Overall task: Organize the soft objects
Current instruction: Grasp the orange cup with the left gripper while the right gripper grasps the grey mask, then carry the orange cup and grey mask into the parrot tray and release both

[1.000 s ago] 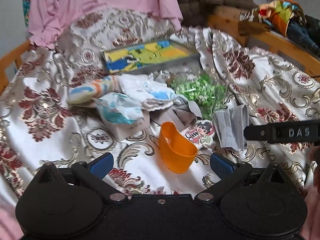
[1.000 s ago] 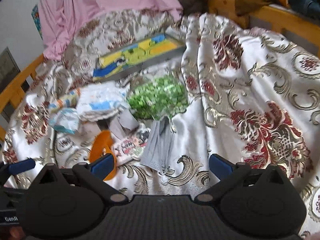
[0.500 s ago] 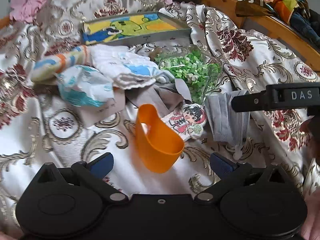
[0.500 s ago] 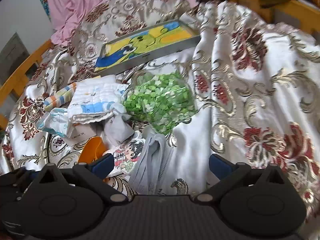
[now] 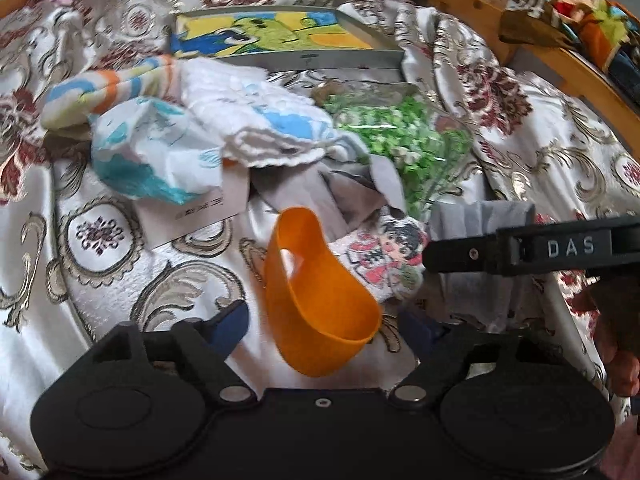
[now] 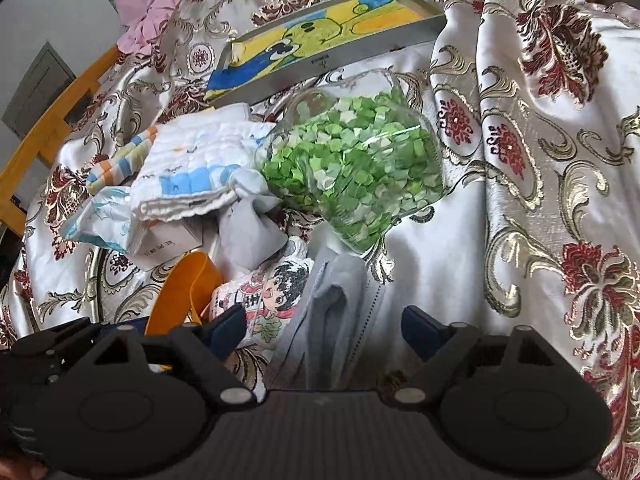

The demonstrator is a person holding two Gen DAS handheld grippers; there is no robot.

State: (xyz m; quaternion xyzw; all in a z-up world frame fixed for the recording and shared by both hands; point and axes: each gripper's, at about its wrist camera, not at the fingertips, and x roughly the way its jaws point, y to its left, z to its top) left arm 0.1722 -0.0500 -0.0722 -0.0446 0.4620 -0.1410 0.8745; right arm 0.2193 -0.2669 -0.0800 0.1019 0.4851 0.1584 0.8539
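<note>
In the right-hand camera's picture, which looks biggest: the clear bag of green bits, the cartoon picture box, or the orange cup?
1. Bag of green bits.
2. Picture box, nearly as big but farther away, so unsure.
3. Orange cup, partly hidden.

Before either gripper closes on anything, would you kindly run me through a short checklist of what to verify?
1. Left gripper open: ok, jaws apart on either side of the orange cup.
2. Right gripper open: ok, jaws apart over the grey cloth.
3. Grey cloth free of clutter: not ok, the cartoon-print cloth lies against its left edge.
4. Clear bag of green pieces out of the right jaws: ok, it lies farther ahead.
5. Grippers apart from each other: cannot tell, they are close together.
6. Orange cup is a soft object: cannot tell.
</note>
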